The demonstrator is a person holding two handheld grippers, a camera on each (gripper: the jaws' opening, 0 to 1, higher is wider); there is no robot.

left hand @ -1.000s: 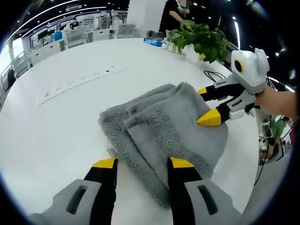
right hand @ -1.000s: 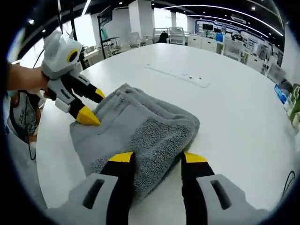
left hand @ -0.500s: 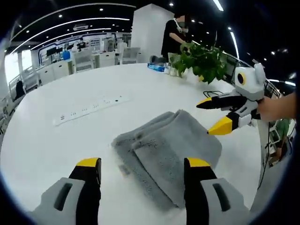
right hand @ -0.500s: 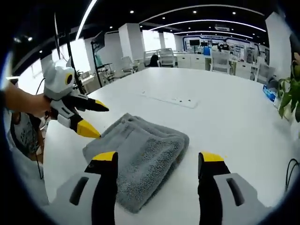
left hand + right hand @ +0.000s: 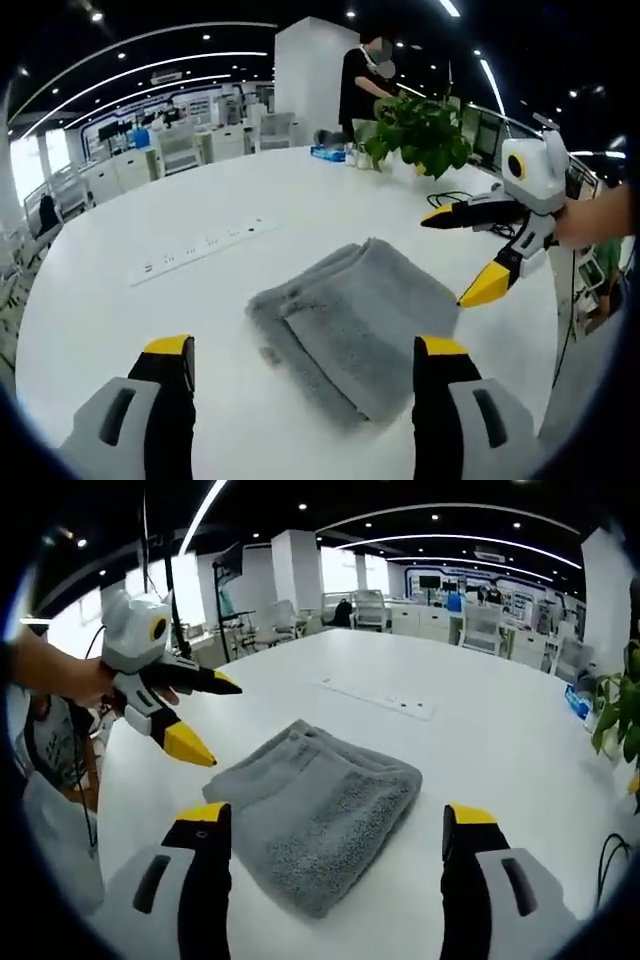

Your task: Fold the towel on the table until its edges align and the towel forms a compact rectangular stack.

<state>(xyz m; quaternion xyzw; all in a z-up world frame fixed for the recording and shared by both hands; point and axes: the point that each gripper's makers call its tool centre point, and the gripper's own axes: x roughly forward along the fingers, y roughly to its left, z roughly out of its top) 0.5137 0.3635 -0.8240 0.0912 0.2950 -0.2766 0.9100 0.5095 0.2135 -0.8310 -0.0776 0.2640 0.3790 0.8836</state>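
The grey towel [image 5: 352,318] lies folded in a compact rectangular stack on the white table [image 5: 150,310], also seen as the towel [image 5: 320,805] in the right gripper view. My left gripper [image 5: 305,350] hovers open above the table, short of the towel's near edge, with nothing between its jaws. It appears in the right gripper view as the left gripper [image 5: 210,720], held by a hand at the towel's left. My right gripper [image 5: 328,815] is open and lifted off the towel; from the left gripper view the right gripper [image 5: 465,255] is raised beside the towel's right edge.
A white power strip [image 5: 200,248] lies on the table beyond the towel. A potted green plant [image 5: 420,125] and small items stand at the table's far edge, where a person [image 5: 362,85] stands. A black cable [image 5: 450,198] runs near the plant.
Both grippers have let go of the towel, opened wider and pulled back and up. The towel now lies flat and free on the table.
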